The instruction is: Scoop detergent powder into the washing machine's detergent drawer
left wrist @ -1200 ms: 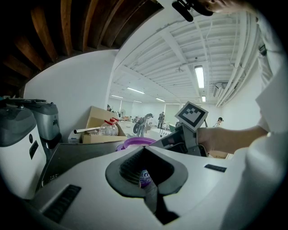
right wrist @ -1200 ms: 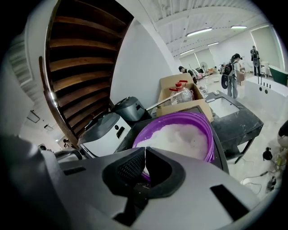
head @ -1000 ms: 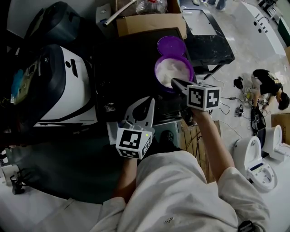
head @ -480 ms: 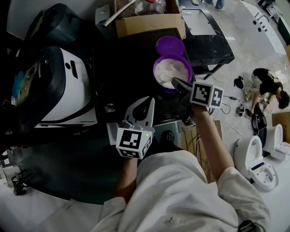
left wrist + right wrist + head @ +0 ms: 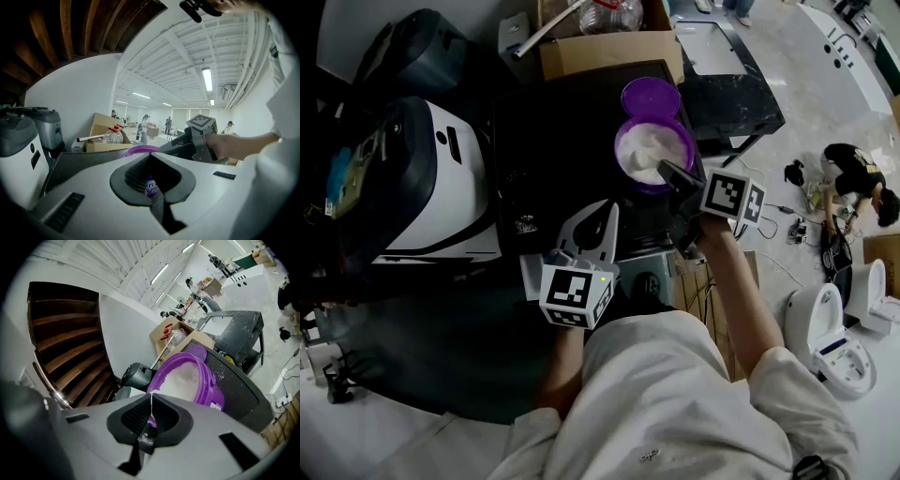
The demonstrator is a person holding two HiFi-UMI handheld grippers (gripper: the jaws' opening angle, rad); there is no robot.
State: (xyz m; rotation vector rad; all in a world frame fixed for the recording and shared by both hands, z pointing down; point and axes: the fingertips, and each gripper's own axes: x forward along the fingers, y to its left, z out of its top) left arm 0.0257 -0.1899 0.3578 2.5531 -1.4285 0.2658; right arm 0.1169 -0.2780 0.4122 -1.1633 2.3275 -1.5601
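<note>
The right gripper (image 5: 151, 395) pinches a thin white scoop handle (image 5: 148, 414). The purple tub (image 5: 211, 392) of powder (image 5: 180, 380) sits just past its jaws. Dip in slowly, then lift it level. The left gripper (image 5: 150, 157) is closed on nothing.

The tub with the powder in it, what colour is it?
The tub is purple, clearest in the right gripper view.

I log: tub (image 5: 208, 387) glossy purple plastic; detergent powder (image 5: 652, 148) white, fine, matt; scoop (image 5: 150, 411) thin whitish plastic; box (image 5: 609, 53) matt brown cardboard; surface (image 5: 239, 380) dark, matt.
</note>
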